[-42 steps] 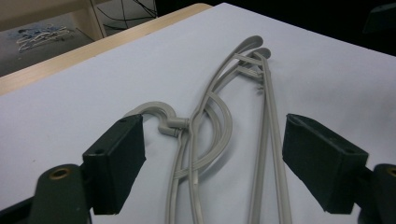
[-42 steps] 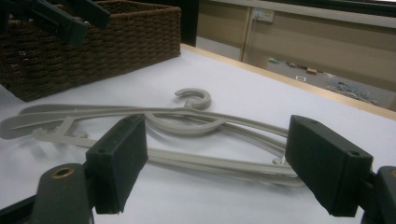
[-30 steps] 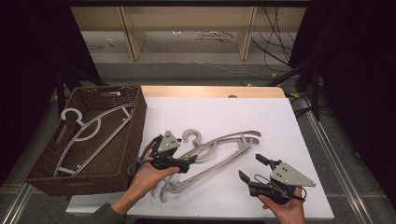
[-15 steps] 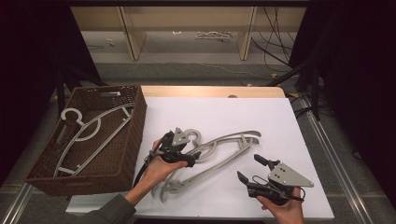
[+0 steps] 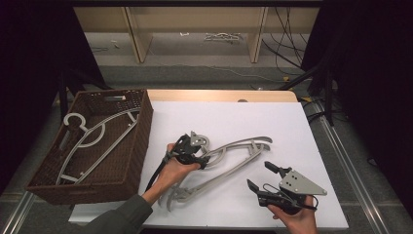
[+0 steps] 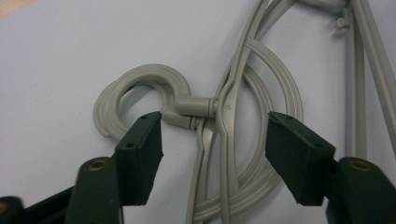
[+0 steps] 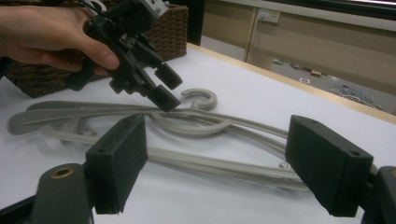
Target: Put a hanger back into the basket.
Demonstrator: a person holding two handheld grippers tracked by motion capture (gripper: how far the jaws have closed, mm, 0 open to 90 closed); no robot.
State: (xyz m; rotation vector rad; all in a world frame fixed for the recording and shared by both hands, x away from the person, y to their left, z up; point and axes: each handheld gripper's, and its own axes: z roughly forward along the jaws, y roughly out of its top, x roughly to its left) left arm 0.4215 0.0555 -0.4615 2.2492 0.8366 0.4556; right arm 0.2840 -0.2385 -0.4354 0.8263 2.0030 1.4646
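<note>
Two grey plastic hangers [image 5: 238,148] lie stacked on the white table, their hooks [image 6: 144,88] side by side. My left gripper [image 5: 202,158] points down over the hanger necks [image 6: 196,107]. Its jaws have just been closing and straddle the necks, but the pads stand clear of the plastic on both sides. In the right gripper view the left gripper [image 7: 163,91] hovers just above the hangers [image 7: 201,126]. Held by a hand at the front right of the table, my right gripper [image 5: 259,175] stands open with nothing between its pads [image 7: 121,158].
A brown wicker basket [image 5: 141,126] sits at the table's left edge with another grey hanger [image 5: 92,139] lying inside it. Behind the white sheet runs a wooden table edge [image 5: 219,95]. Shelves and cables lie on the floor beyond.
My left gripper has moved right and down onto the hangers' hook end, and its jaws have narrowed. The right gripper has kept still.
</note>
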